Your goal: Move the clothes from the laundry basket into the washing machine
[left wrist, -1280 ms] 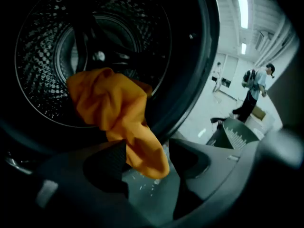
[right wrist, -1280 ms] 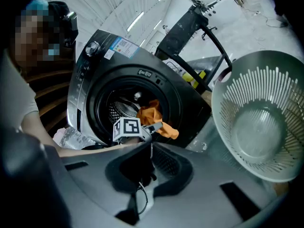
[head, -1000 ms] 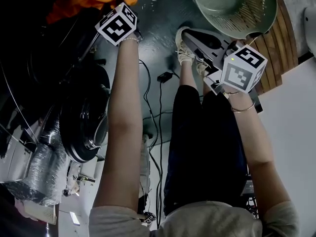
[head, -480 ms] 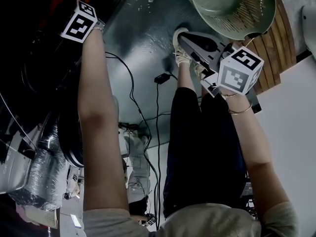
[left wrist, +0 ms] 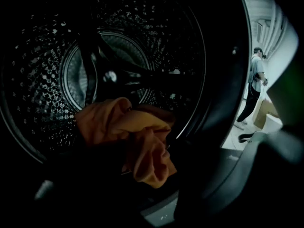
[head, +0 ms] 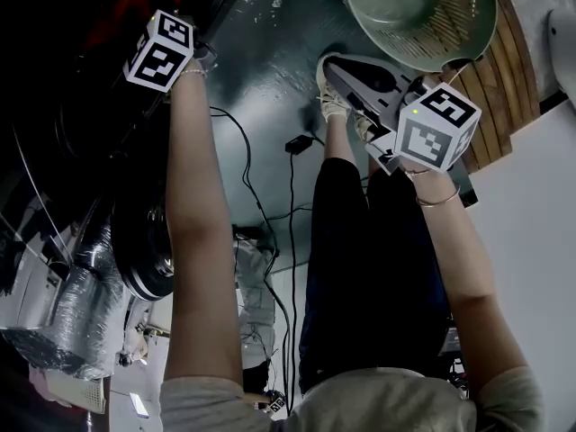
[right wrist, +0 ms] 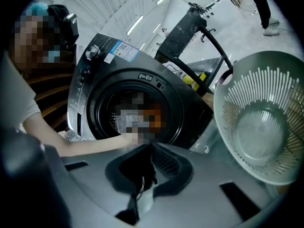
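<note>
- Clothes job close to done, by the look of it: orange cloth (left wrist: 128,137) already inside the washing machine (right wrist: 128,108), lying at the front of the drum (left wrist: 42,80).
- Empty-looking laundry basket (right wrist: 259,127), so maybe nothing left to carry.
- Let-go left gripper (left wrist: 149,175): jaws just now opening, spread wide, cloth end between them but not squeezed.
- Tight-shut right gripper (right wrist: 142,182), pinching nothing, waiting near the basket.
- Soft, floppy cloth, bunched in lumps.
- Round, shiny metal drum, full of tiny holes.
- Round, hard, pale green plastic basket with long slits.
</note>
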A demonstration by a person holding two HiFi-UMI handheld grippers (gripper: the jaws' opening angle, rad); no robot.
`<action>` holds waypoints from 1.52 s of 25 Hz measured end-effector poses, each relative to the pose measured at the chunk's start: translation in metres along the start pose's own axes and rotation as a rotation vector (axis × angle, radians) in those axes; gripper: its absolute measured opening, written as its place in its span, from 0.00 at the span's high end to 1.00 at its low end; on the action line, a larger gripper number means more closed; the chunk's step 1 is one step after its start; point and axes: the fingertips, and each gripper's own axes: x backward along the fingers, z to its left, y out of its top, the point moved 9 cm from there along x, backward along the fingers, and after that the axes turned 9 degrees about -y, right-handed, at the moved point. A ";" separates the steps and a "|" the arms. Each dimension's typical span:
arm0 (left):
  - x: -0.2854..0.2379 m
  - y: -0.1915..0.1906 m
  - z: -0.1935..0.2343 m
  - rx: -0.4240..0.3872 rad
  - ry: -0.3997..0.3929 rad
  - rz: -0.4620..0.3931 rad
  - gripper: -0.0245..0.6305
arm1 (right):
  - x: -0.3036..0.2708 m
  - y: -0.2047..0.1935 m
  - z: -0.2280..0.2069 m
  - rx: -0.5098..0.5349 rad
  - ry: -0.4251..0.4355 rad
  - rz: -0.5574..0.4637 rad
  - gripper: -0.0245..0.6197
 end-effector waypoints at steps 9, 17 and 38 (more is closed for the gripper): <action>0.126 0.031 -0.065 0.056 -0.221 0.010 0.54 | 0.046 0.055 0.053 0.089 -0.058 -0.045 0.95; 0.249 0.144 -0.127 0.135 -0.420 -0.153 0.91 | 0.127 0.122 0.138 0.306 -0.020 -0.154 0.95; 0.406 0.277 -0.195 0.028 -1.029 -0.211 0.95 | 0.257 0.198 0.325 0.651 -0.111 -0.408 0.95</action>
